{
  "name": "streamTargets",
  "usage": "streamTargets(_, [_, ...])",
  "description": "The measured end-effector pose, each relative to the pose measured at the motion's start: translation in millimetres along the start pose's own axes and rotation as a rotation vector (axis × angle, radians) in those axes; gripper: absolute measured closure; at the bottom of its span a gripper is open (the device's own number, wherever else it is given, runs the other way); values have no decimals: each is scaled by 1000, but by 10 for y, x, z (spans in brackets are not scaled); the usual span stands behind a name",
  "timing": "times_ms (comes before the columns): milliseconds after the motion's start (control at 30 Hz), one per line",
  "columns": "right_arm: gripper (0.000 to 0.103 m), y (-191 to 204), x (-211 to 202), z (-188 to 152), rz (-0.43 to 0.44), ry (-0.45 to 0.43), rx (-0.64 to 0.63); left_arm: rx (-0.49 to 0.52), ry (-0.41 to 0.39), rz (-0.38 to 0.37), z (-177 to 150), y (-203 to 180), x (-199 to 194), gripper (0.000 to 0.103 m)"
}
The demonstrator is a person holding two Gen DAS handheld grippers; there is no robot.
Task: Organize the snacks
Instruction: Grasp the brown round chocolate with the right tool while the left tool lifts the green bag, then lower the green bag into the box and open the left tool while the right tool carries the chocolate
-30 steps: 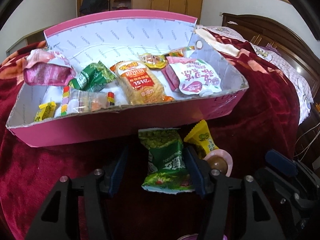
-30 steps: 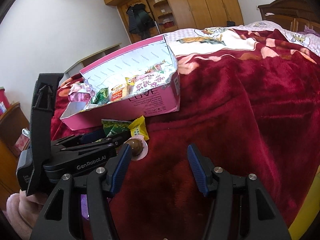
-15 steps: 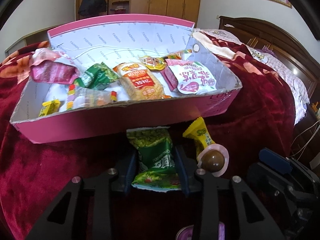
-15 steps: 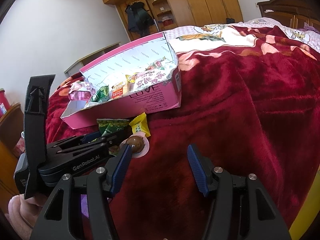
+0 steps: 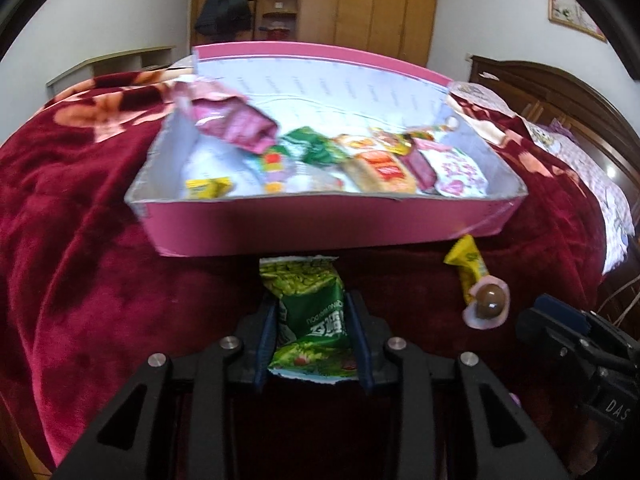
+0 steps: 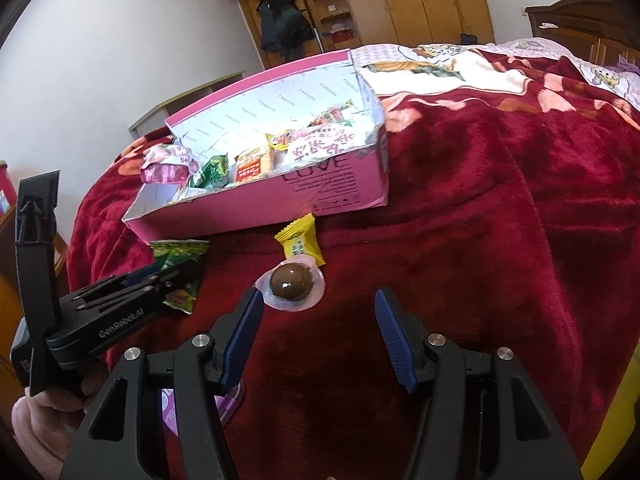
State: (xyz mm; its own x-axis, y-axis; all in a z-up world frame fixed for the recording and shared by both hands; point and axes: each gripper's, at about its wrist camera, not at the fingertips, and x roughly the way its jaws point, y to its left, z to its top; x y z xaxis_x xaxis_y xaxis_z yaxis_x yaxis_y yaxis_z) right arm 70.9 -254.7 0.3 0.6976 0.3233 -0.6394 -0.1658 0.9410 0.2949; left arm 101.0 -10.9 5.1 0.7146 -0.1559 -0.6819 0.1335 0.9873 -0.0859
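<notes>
The left gripper (image 5: 314,322) has the pea packet (image 5: 308,304) between its fingers, just before the near wall of the box (image 5: 320,224), which lies on the bed (image 5: 72,248). To that gripper's right lie the small sachet (image 5: 466,266) and, nearer, the round sweet (image 5: 488,306), touching it. Inside the box, ahead of the gripper, packets lie in a row; one packet (image 5: 230,122) leans over the far left corner. The right gripper (image 6: 318,330) stands over bare bed, the round sweet just ahead to its left. A wardrobe (image 5: 360,4) stands behind the bed.
</notes>
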Motion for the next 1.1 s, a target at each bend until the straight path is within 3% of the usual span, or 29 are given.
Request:
streamTargets(567, [44, 208, 319, 58, -68, 28, -45, -66, 0, -56, -64, 205, 55, 68])
streamTargets(900, [73, 189, 294, 34, -85, 4, -36, -70, -3, -67, -70, 223, 59, 68])
streamTargets(1100, [74, 186, 220, 15, -71, -13, -30, -59, -9, -59, -69, 199, 31, 68])
